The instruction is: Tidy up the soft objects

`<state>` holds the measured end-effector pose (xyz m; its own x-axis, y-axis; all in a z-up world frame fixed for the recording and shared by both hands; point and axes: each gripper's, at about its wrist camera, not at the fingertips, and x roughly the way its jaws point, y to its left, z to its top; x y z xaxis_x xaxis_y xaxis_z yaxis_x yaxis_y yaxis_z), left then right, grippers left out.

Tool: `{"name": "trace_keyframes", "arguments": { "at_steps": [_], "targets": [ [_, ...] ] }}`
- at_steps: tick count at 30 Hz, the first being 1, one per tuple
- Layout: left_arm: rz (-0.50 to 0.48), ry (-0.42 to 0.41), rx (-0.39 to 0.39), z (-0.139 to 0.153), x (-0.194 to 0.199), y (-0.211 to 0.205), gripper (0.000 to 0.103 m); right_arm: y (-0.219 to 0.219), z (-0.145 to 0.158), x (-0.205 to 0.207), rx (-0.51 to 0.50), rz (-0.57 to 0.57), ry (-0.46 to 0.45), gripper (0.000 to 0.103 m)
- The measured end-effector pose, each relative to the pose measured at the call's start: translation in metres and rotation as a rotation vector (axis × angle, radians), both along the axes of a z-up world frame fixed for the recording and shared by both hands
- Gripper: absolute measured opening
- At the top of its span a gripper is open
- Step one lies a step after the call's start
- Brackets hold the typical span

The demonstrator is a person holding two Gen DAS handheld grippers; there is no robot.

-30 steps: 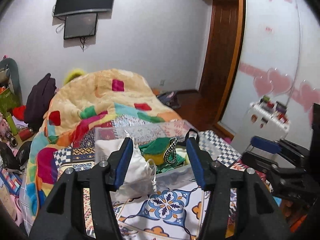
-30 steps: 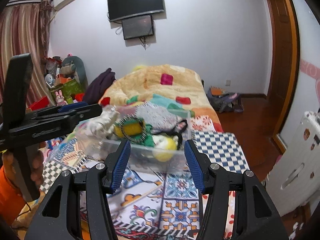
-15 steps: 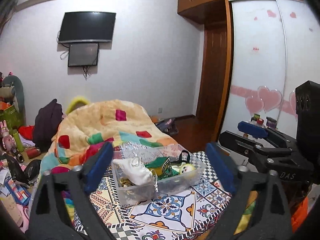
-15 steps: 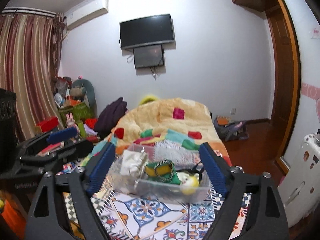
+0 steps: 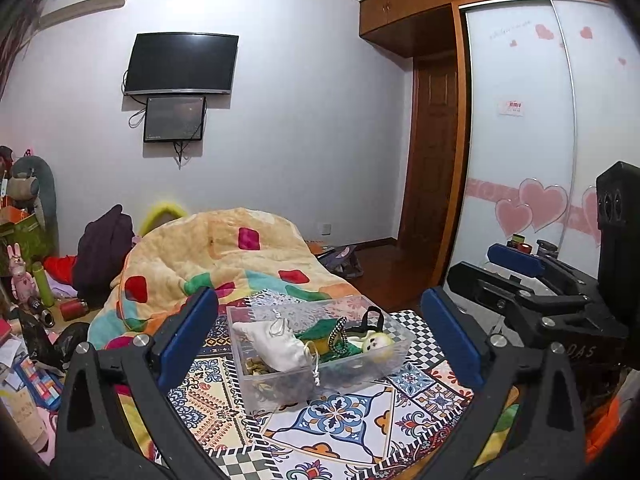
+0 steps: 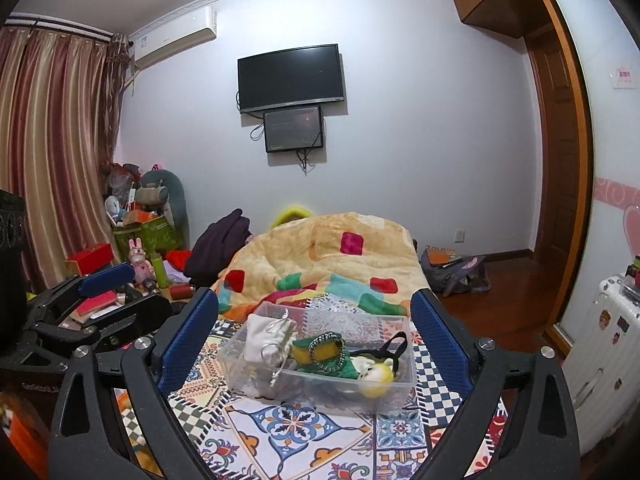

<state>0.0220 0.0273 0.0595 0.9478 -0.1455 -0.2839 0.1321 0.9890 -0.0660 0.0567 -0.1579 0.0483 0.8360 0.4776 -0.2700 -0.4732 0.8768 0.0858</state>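
A clear plastic bin sits on the patterned bedspread; it also shows in the right wrist view. It holds a white drawstring bag, a green cloth, a yellow-headed doll and a black strap. My left gripper is open and empty, held back from the bin. My right gripper is open and empty too, above the bed's near end. Each gripper shows at the edge of the other's view.
A heaped quilt lies behind the bin. Clutter, boxes and toys fill the floor to the left. A white suitcase stands at the right by the wardrobe. A bag lies on the wooden floor.
Both grippers have opened wide and pulled up and back from the bin, which now looks smaller and farther away. The bin's contents have stayed in place.
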Motion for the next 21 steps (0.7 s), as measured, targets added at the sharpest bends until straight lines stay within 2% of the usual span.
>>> {"name": "trace_keyframes", "arguments": {
  "at_steps": [21],
  "targets": [
    [0.016,0.001,0.005,-0.0020,0.0016,0.0010,0.103,-0.0029,0.0003,-0.0051,0.006,0.001,0.001,0.096]
  ]
}}
